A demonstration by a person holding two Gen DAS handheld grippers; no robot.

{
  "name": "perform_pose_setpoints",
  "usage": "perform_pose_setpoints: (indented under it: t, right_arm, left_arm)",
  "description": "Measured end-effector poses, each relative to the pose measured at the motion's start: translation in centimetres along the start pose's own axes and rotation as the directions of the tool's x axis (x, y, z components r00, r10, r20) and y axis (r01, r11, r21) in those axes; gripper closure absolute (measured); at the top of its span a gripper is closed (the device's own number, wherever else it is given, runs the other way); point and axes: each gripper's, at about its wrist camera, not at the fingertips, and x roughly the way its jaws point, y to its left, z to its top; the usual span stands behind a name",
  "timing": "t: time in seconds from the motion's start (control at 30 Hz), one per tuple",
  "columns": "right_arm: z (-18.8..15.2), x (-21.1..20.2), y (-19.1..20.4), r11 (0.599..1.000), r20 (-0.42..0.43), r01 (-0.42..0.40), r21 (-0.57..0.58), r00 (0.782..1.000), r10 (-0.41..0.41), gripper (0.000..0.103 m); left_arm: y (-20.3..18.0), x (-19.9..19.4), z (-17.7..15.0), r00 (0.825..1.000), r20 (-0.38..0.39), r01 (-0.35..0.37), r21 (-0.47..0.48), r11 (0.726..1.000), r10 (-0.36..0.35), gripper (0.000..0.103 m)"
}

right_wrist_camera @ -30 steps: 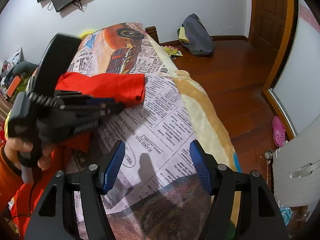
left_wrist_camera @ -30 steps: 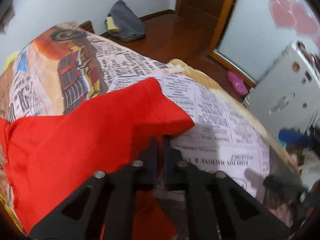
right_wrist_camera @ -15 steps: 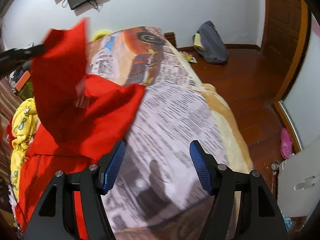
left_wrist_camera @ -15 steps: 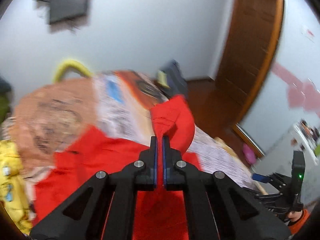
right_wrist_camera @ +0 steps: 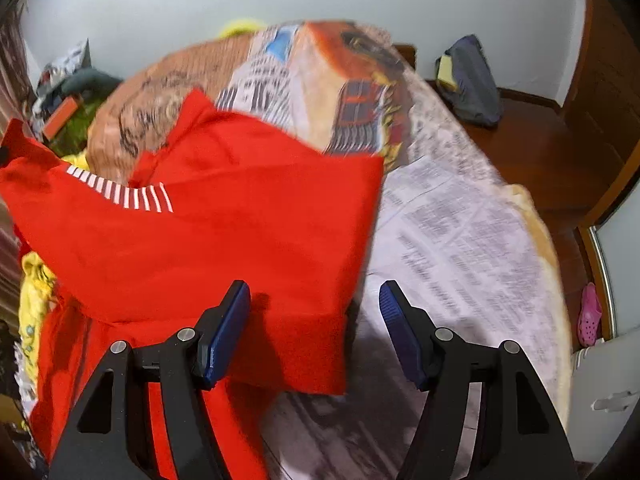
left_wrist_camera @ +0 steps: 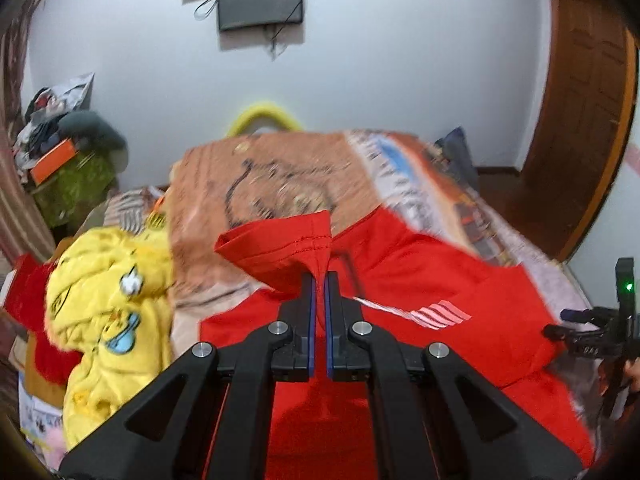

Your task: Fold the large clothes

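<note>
One sleeve (left_wrist_camera: 280, 248) of the red shirt (right_wrist_camera: 224, 216) is being folded inward, pinched in the left claw (left_wrist_camera: 319, 280); the right claw (right_wrist_camera: 316, 312) is hovering wide apart, gripping nothing; remaining folds are pending.

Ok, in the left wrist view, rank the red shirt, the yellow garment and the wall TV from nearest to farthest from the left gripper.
1. red shirt: pinched in the left gripper, a hemmed fold raised just ahead of it.
2. yellow garment: crumpled at the left side of the bed.
3. wall TV: high on the far wall, beyond the bed.
</note>
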Motion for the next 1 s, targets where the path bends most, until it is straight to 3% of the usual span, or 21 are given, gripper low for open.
perform_pose_setpoints:
  t: [0.13, 0.47, 0.57, 0.77, 1.0]
  right_arm:
    - [-0.9, 1.4, 1.3, 0.999, -0.038, 0.017, -0.03, 0.999, -0.018, 0.04]
    - [-1.1, 1.1, 2.4, 0.998, -0.036, 0.002, -0.055, 0.999, -0.004, 0.038]
    - [-1.1, 1.4, 2.9, 0.998, -0.042, 0.002, -0.069, 0.999, -0.005, 0.037]
    - [-1.4, 1.8, 3.2, 0.998, -0.059, -0.008, -0.062, 0.998, 0.005, 0.036]
    - [-1.6, 1.7, 2.9, 0.998, -0.071, -0.019, -0.052, 0.997, 0.015, 0.036]
  left_arm:
    - [2.4, 1.2, -3.1, 0.998, -0.042, -0.038, -0.018, 0.999, 0.037, 0.101]
    - [8.1, 4.6, -10.4, 0.982, -0.166, -0.104, -0.111, 0.988, 0.085, 0.101]
    - [9.4, 6.1, -12.3, 0.969, -0.227, -0.131, -0.128, 0.983, 0.1, 0.1]
    - [11.7, 8.2, -15.8, 0.932, -0.356, -0.139, -0.197, 0.971, 0.061, 0.098]
    - [13.1, 8.4, -18.8, 0.887, -0.461, -0.139, -0.195, 0.971, 0.035, 0.088]
